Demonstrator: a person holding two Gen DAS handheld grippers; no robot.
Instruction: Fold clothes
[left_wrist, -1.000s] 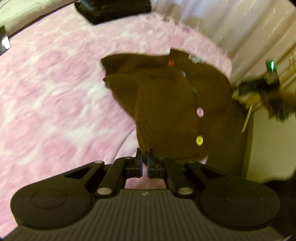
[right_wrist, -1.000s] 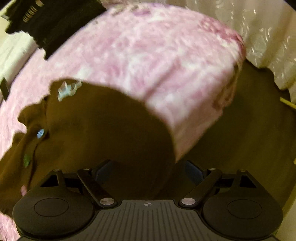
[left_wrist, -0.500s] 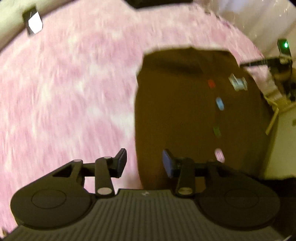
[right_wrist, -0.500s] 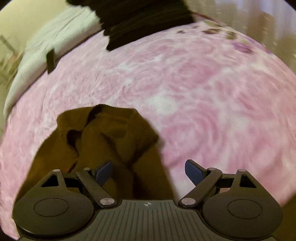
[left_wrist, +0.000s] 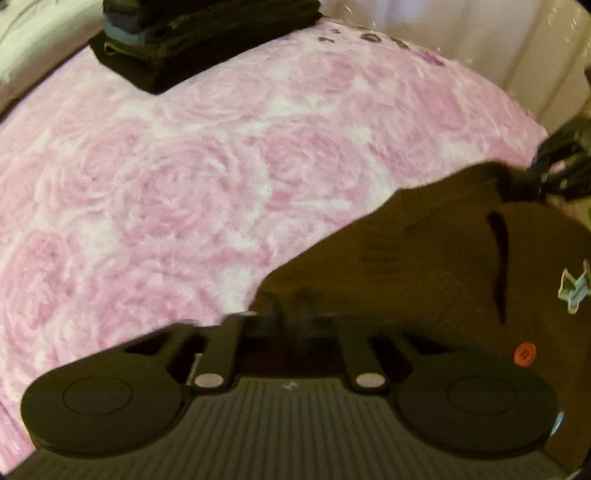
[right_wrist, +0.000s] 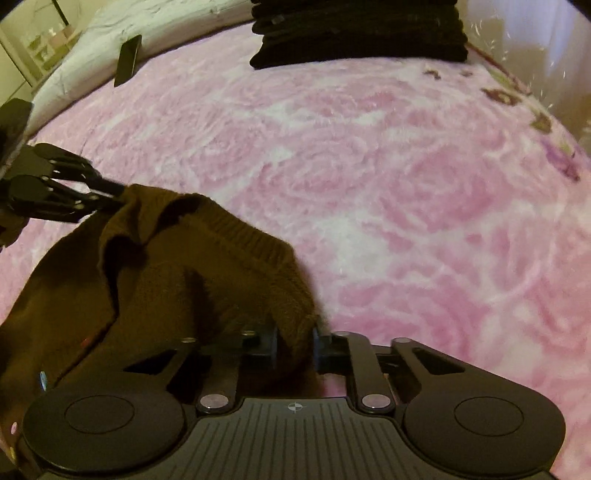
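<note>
Two tools work on one brown knitted cardigan (right_wrist: 155, 280) that lies on a bed covered with a pink and white rose-patterned blanket (right_wrist: 388, 192).

Seen from the right wrist, the right tool (right_wrist: 294, 341) has a bunched fold of the cardigan's ribbed edge between its fingers, and its jaws are closing on that fold, with the knit filling the gap between the blue pads (right_wrist: 272, 339). The garment spreads from there to the left and near side of the view. At the far left the left tool (right_wrist: 114, 195) meets another corner of the same cardigan, its jaws pressed together on the cloth there.

From the left wrist, the left tool (left_wrist: 291, 321) is blurred, its fingers drawn together over the near edge of the cardigan (left_wrist: 424, 266), which fills the right and near part of that view. An orange button (left_wrist: 525, 353) and a small pale label (left_wrist: 574, 290) show on the knit at the right. The right tool (left_wrist: 535, 177) touches the garment's far right corner.

On the far side of the bed sits a stack of dark folded clothes (right_wrist: 358, 33), well apart from the cardigan. A dark phone (right_wrist: 127, 60) lies on white bedding (right_wrist: 74, 74) at the far left.
</note>
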